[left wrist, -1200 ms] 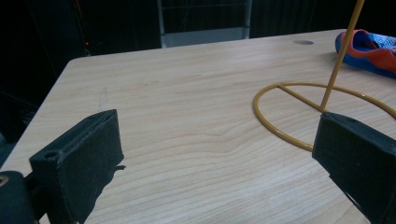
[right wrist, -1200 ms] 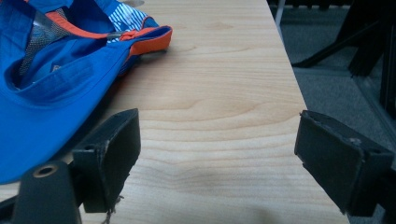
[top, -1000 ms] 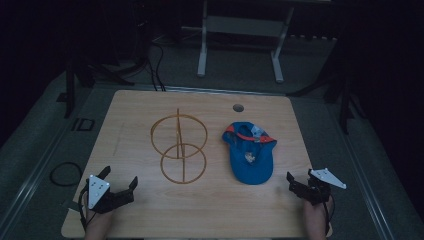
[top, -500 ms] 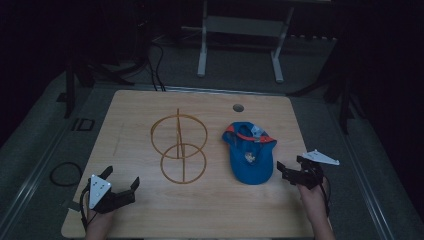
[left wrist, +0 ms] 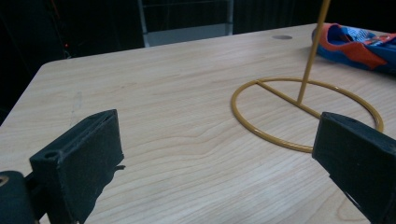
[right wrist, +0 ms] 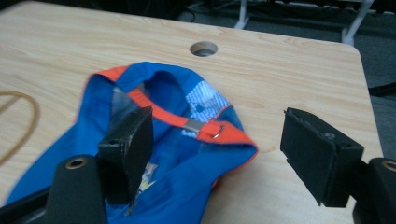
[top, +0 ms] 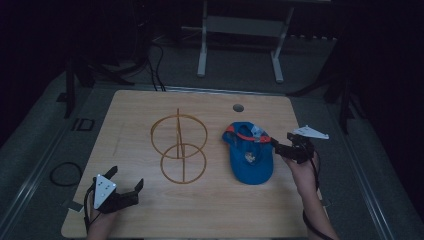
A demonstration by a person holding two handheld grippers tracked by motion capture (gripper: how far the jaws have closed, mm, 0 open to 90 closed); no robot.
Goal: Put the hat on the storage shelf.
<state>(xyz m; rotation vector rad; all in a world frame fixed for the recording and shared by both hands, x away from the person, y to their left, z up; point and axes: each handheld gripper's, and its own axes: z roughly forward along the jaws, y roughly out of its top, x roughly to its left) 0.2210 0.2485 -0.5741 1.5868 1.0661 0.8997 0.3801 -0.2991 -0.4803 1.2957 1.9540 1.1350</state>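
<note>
Overall, the room is dark; a grey floor (top: 45, 145) surrounds the wooden table (top: 135, 220), and a white metal stand (top: 202, 45) sits on the floor beyond the table's far edge, with black cables (top: 155, 65) trailing to its left. The table top is light wood grain with a round cable hole (top: 238, 108) near its far edge.

The landmark is the yellow wire stand (top: 179, 145), two rings joined by a rod, at the table centre. The blue cap (top: 250, 155), trimmed in orange, lies just right of the wire stand, flat on the table, its strap opening toward the cable hole.

The right gripper (top: 280, 147) is at the cap's right edge. Its jaws have just been closing but are apart; the right gripper view shows one jaw over the cap fabric, the other over bare wood.

The left gripper (top: 127, 180) rests near the table's front left corner, well apart from the wire stand, jaws wide apart with nothing between them.
</note>
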